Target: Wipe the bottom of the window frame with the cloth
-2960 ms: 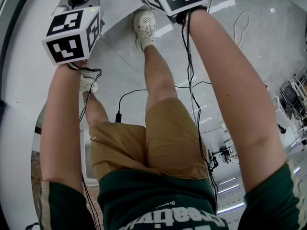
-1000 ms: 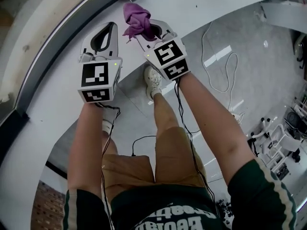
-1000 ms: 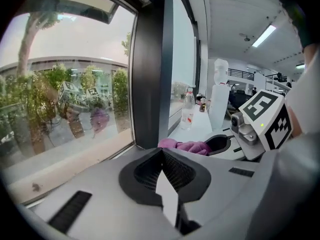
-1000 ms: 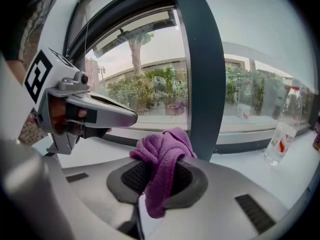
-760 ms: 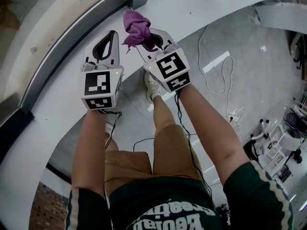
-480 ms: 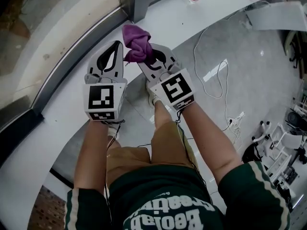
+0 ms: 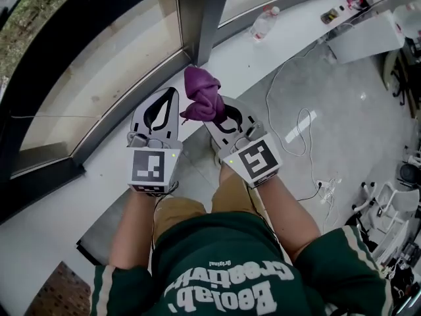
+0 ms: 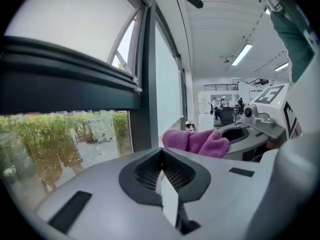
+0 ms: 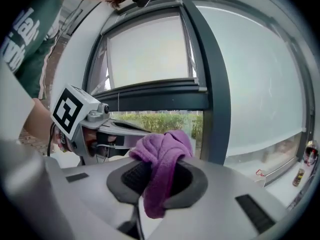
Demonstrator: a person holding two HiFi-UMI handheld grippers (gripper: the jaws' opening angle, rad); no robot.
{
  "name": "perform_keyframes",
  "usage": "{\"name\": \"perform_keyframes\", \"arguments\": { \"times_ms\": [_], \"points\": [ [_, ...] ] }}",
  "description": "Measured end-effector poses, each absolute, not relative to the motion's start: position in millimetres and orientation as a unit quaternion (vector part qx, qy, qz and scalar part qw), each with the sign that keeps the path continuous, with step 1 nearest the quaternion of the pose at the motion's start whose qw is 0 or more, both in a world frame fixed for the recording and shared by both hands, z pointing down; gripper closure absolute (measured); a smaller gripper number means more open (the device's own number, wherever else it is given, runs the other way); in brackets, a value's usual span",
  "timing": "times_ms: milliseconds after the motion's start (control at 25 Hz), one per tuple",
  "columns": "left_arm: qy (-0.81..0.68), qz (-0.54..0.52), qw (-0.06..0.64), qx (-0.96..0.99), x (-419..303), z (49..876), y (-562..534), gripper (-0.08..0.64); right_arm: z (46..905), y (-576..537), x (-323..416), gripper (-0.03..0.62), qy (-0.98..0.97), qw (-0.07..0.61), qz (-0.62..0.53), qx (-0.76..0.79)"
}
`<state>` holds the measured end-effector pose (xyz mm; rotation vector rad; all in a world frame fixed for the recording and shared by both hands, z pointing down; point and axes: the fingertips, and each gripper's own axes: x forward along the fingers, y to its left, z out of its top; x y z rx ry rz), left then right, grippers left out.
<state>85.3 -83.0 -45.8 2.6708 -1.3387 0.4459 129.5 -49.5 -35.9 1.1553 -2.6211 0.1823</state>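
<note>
A bunched purple terry cloth (image 7: 200,101) sits just above the centre of the head view, pinched in the jaws of the right gripper (image 7: 214,114). In the right gripper view the grey jaws of that gripper (image 9: 160,176) close on the cloth (image 9: 162,169). One fold of it mounds above them and a tail hangs down through the gap. The cloth is held over the white window sill (image 7: 59,229), just below the foot of a dark upright window post (image 7: 204,18) and near the dark grey bottom rail of the window frame (image 7: 131,105). Whether it touches the sill or the rail cannot be told. Just left of it, the left gripper (image 7: 170,96) has its jaws pressed together with nothing between them. The left gripper view confirms this, with the jaws of that gripper (image 8: 162,169) meeting at the tip. The cloth (image 8: 197,141) shows just beyond them, to the right. Each gripper carries a white cube with black square markers, the left one (image 7: 152,170) and the right one (image 7: 256,160) side by side at mid-frame. Below them the person's bare forearms lead into a dark green printed shirt (image 7: 230,282) at the bottom edge. Along the sill towards the upper right lies a clear plastic bottle (image 7: 263,24). A white cable (image 7: 296,120) loops across the grey floor (image 7: 342,110) at the right.
</note>
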Motion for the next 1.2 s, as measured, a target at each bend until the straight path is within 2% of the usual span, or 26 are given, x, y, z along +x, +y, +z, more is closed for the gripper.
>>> {"name": "perform_keyframes", "arguments": {
  "times_ms": [440,720,1200],
  "points": [
    [-0.452,0.115,0.028,0.884,58.6,-128.1,-47.8,0.552,-119.6,-18.2,99.9,0.523,-0.906,0.094,0.018,0.412],
    [-0.462,0.107,0.017,0.880,50.5,-150.5,-38.4,0.552,-148.6,-11.7,90.8,0.523,-0.909,0.103,-0.033,0.403],
    [-0.467,0.092,-0.005,0.879,42.8,-176.1,-35.6,0.552,-184.3,-12.3,86.0,0.523,-0.906,0.079,-0.060,0.412]
  ]
}}
